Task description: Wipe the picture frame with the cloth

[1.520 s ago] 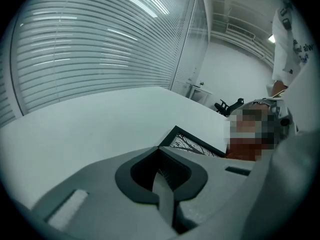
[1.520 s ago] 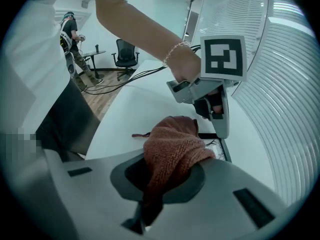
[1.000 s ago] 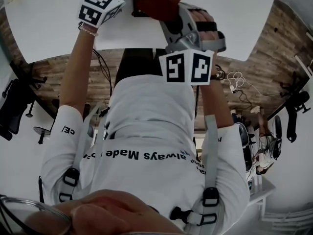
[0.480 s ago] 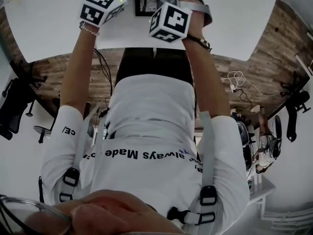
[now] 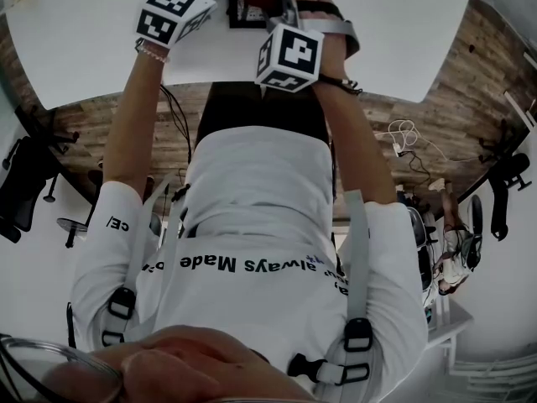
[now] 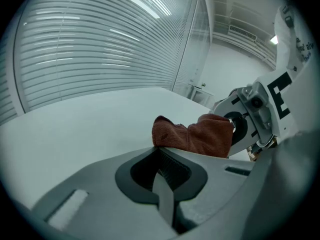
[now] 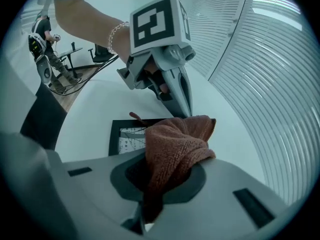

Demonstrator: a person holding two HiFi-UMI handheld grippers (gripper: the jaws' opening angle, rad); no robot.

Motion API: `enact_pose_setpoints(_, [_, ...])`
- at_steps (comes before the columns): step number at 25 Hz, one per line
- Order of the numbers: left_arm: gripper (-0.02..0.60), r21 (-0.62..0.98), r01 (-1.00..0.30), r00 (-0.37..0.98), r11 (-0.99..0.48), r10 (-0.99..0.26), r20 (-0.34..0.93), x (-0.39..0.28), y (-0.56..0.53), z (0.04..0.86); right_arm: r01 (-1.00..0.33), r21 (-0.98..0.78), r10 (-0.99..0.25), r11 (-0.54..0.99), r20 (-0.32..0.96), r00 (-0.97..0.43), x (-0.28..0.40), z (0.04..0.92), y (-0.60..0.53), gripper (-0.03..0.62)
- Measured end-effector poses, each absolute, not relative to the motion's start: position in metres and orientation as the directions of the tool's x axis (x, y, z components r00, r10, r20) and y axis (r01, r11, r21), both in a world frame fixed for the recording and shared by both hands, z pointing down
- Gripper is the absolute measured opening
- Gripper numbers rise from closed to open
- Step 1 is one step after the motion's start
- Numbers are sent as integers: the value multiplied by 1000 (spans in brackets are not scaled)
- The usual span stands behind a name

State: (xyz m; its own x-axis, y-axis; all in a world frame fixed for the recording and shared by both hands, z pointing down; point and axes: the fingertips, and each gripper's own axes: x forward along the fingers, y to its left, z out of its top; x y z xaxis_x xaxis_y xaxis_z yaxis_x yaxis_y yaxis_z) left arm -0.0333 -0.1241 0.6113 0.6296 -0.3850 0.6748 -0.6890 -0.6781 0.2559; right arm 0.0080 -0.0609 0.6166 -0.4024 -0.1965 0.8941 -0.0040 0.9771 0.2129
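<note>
A black picture frame [image 7: 125,138] with a pale print lies flat on the white table [image 7: 90,109]. My right gripper [image 7: 162,184] is shut on a bunched brown cloth [image 7: 175,141], which hangs over the frame's right part. The left gripper [image 7: 186,106] comes down with its jaws together at the frame's far right edge, its tips hidden behind the cloth. Nothing shows between the jaws of the left gripper [image 6: 162,179] in its own view, and the cloth [image 6: 195,134] lies just beyond them. In the head view only a corner of the frame [image 5: 243,13] shows between both marker cubes.
The table's near edge [image 5: 210,82] runs by my body, with wooden floor [image 5: 84,124], black chairs [image 5: 25,179] and cables [image 5: 407,141] below. Window blinds [image 6: 90,49] stand behind the table. A person [image 7: 42,34] stands far off by other desks.
The right gripper has moved forward and left with the cloth, from the table's near edge to over the frame. The left gripper has stayed put.
</note>
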Motion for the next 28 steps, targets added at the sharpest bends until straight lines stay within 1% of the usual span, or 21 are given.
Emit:
enact_pose_setpoints(7, [3, 251, -695, 624, -673, -393, 675, -33, -125, 613, 73, 143, -103, 987, 915, -389, 18, 616, -14, 20])
enact_pose_setpoints(14, [3, 238, -699, 620, -674, -405, 672, -35, -127, 613, 107, 97, -51, 990, 926, -374, 27, 611, 18, 20])
enact_pose_setpoints(16, [3, 240, -700, 619, -672, -405, 673, -35, -126, 613, 124, 59, -10, 991, 931, -364, 32, 610, 30, 20])
enact_pose_setpoints(19, [3, 243, -702, 618, -670, -403, 675, -35, -126, 614, 144, -39, 86, 989, 938, -337, 42, 605, 49, 20])
enact_pose_setpoints(21, [3, 244, -703, 617, -668, -402, 676, -35, -127, 613, 139, -65, 110, 988, 932, -345, 44, 592, 49, 20])
enact_pose_setpoints(22, [3, 246, -703, 617, -667, -400, 678, -35, -127, 613, 124, -45, 88, 991, 928, -363, 44, 582, 41, 20])
enact_pose_setpoints(24, [3, 250, -704, 616, -665, -397, 680, -33, -127, 612, 66, 41, -10, 997, 910, -413, 42, 559, 12, 20])
enact_pose_setpoints(28, [3, 250, -709, 613, -660, -400, 682, -33, -128, 613, -121, 265, -290, 957, 826, -483, 43, 513, -67, 20])
